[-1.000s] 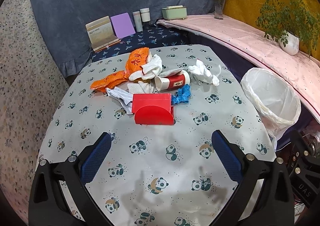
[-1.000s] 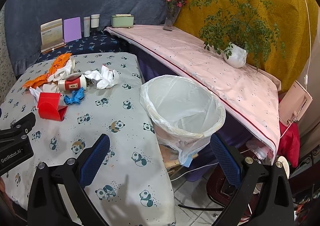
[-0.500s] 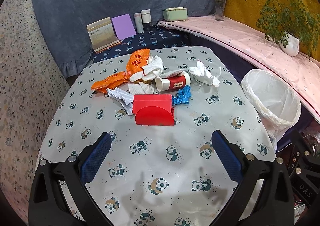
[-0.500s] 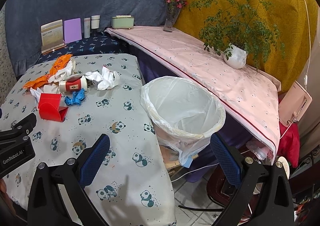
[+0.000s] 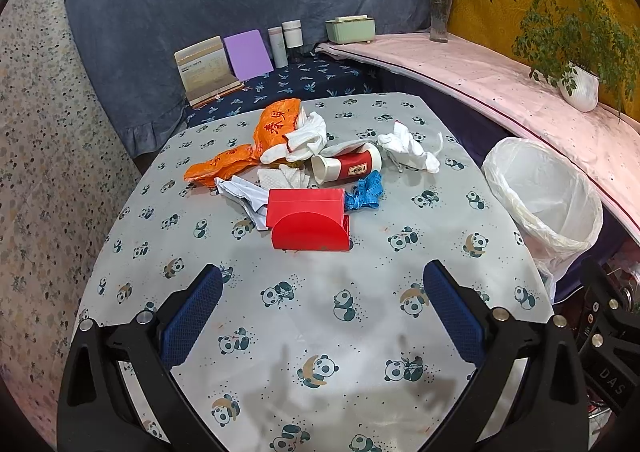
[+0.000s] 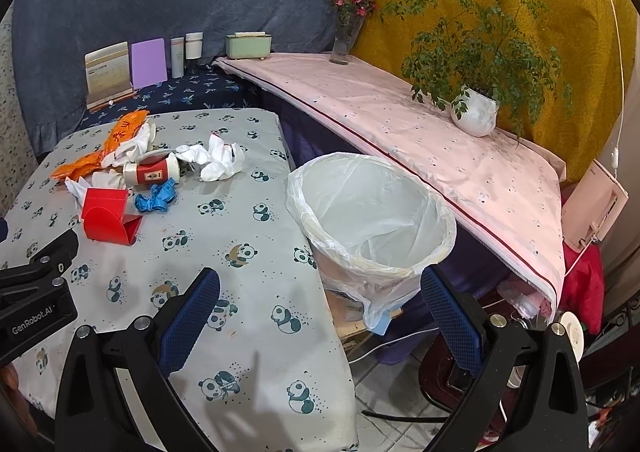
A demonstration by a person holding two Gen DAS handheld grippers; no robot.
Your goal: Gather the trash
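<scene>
Left wrist view: a red box (image 5: 308, 219) stands nearest, in front of the trash heap, between the left gripper (image 5: 322, 302) and the rest of the litter. Behind it lie white paper (image 5: 246, 193), a tissue (image 5: 286, 176), a blue tape (image 5: 366, 195) and a red cup (image 5: 348, 167) on its side, mouth to the left. Farther back are an orange bag (image 5: 256, 139), a white rag (image 5: 306, 139) and, to the right, a second rag (image 5: 410, 147). The left fingers (image 5: 192, 322) are spread wide and grasp nothing; all the trash lies well ahead of them, roughly centred between the tips. The bin (image 5: 544, 195), lined with a clear bag, stands off the right edge of the tabletop (image 5: 320, 332), which wears a grey panda cloth. At the back a card stand (image 5: 206, 69), a purple board (image 5: 248, 55) and two bottles (image 5: 286, 41) lean against a blue drape.

Right wrist view: the right gripper (image 6: 320, 318) hangs over the tabletop's (image 6: 240, 272) right edge, fingers (image 6: 450, 322) released and bare. The bin (image 6: 372, 223) sits just ahead, between the tips, its rim close to the right one. The box (image 6: 108, 217), cup (image 6: 152, 173), tape (image 6: 156, 199) and rag (image 6: 218, 159) lie far off to the left. A pink-covered shelf (image 6: 420, 147) carries a potted plant (image 6: 476, 107) and a vase (image 6: 344, 39); yellow cloth hangs behind.
</scene>
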